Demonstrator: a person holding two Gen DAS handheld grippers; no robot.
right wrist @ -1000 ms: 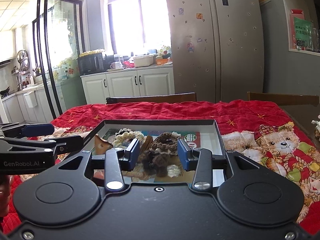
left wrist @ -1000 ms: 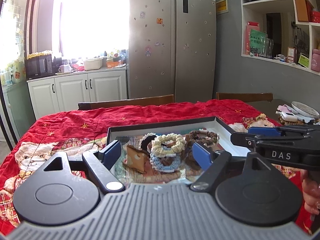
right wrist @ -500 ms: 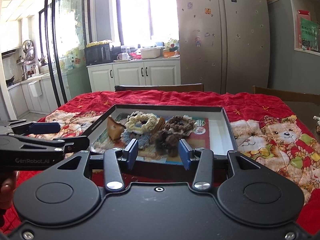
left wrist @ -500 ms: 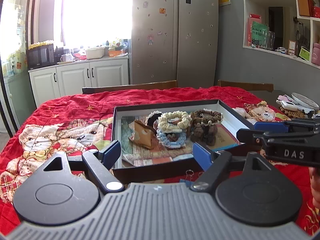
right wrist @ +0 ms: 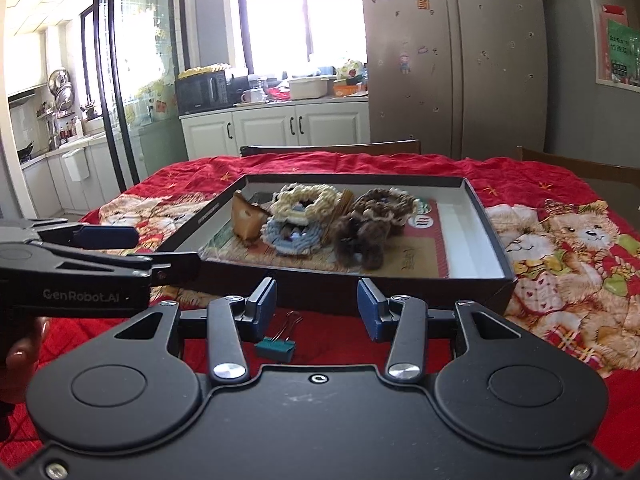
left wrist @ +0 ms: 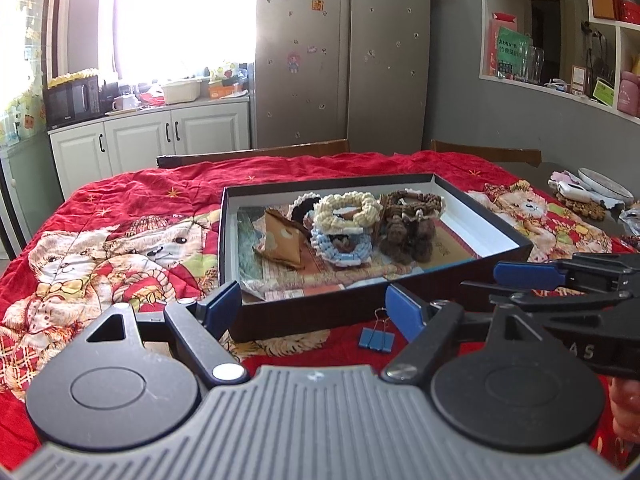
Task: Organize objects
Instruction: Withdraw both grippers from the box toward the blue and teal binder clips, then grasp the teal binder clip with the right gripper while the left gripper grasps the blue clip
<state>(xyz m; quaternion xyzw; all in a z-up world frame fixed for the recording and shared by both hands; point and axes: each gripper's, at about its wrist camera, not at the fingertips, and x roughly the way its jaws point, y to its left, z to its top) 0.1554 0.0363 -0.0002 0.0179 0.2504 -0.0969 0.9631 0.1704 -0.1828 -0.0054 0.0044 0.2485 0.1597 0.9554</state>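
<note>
Binder clip newly visible before the tray; both grippers apart, empty.

My table cloth is quilted red fabric printed with cream teddy bears, gold stars and plaid patches. I see a shallow cardboard box, black outside and white inside, holding a cream crocheted ring, a pale blue crocheted ring and a dark brown knitted bundle. The small metal binder clip looks blue from my left camera, teal from my right.
</note>
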